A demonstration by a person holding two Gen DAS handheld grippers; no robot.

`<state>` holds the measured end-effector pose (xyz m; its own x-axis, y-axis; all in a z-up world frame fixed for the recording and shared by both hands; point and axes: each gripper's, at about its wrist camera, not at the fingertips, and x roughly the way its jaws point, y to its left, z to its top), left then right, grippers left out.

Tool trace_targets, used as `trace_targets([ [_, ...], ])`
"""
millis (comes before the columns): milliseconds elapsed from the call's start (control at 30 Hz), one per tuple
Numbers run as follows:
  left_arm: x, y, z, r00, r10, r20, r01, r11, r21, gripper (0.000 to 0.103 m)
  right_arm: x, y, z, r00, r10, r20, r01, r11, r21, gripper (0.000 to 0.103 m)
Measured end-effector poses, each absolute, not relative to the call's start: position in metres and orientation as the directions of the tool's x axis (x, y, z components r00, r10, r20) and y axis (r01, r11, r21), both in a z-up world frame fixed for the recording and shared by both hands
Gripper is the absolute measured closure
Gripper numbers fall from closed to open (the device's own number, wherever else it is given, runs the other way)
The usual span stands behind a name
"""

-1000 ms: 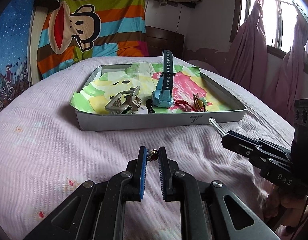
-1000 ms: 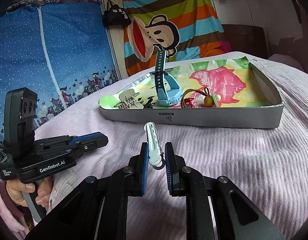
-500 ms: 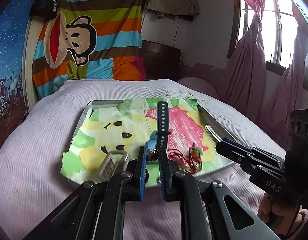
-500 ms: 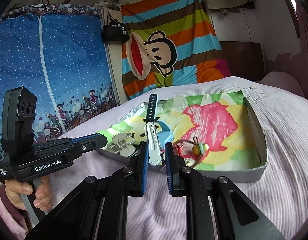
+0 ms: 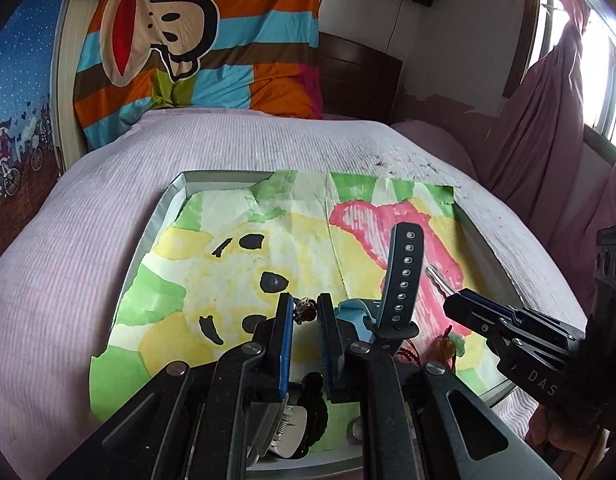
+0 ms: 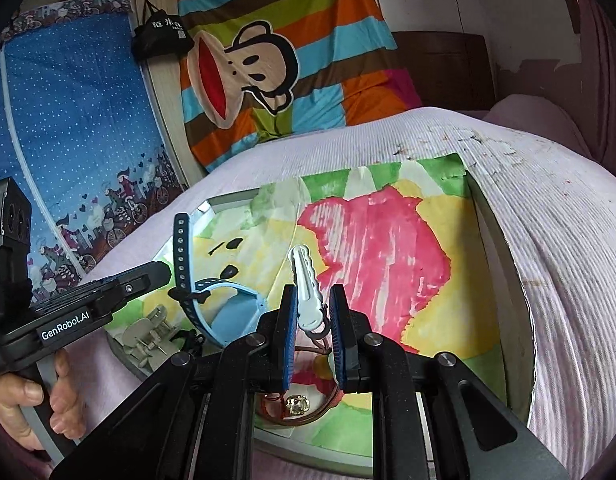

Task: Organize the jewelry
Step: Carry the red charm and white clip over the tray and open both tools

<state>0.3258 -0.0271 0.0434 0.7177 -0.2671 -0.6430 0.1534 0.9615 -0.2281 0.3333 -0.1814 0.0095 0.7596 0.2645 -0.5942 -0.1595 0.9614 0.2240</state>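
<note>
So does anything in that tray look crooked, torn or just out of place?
Two things. The painted paper liner sits crumpled and skewed in the tray, with a ragged near-left edge. And the blue watch lies on its side, its dark strap sticking straight up instead of lying flat.

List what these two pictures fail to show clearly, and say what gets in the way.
- Small trinket in the left gripper: left view, too small to identify.
- Grey hair claw: left view, mostly hidden under the gripper's frame.
- Red cord with charm: right view, largely covered by the right gripper, which holds a white hair clip.
- Tray front wall: hidden in both views.
</note>
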Motion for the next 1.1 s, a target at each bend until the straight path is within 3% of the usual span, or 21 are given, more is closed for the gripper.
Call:
trace_targets([
  [333,0.339,-0.032,0.027,0.644,-0.245,-0.724,0.127,0.968,-0.215,0.091,0.360,-0.176,-0.013,0.675,0.246,-0.696,-0.138,0.968,0.208,0.089],
  [733,0.343,-0.036,0.023,0.647,-0.233,-0.726,0.115,0.971,-0.209,0.091,0.369,-0.175,-0.021,0.642,0.229,-0.732,-0.131,0.973,0.189,0.089],
  [800,0.341,-0.034,0.023,0.654,-0.241,-0.717,0.116,0.969,-0.219,0.087,0.370,-0.178,-0.024,0.639,0.233,-0.733,-0.128,0.972,0.197,0.089],
  [967,0.333,-0.032,0.027,0.687,-0.228,-0.690,0.107,0.971,-0.214,0.059,0.366,-0.181,-0.026,0.654,0.229,-0.721,-0.124,0.973,0.197,0.085],
  [1100,0.329,-0.027,0.028,0.698,-0.227,-0.679,0.094,0.969,-0.228,0.057,0.360,-0.183,-0.022,0.684,0.224,-0.695,-0.122,0.973,0.194,0.070],
])
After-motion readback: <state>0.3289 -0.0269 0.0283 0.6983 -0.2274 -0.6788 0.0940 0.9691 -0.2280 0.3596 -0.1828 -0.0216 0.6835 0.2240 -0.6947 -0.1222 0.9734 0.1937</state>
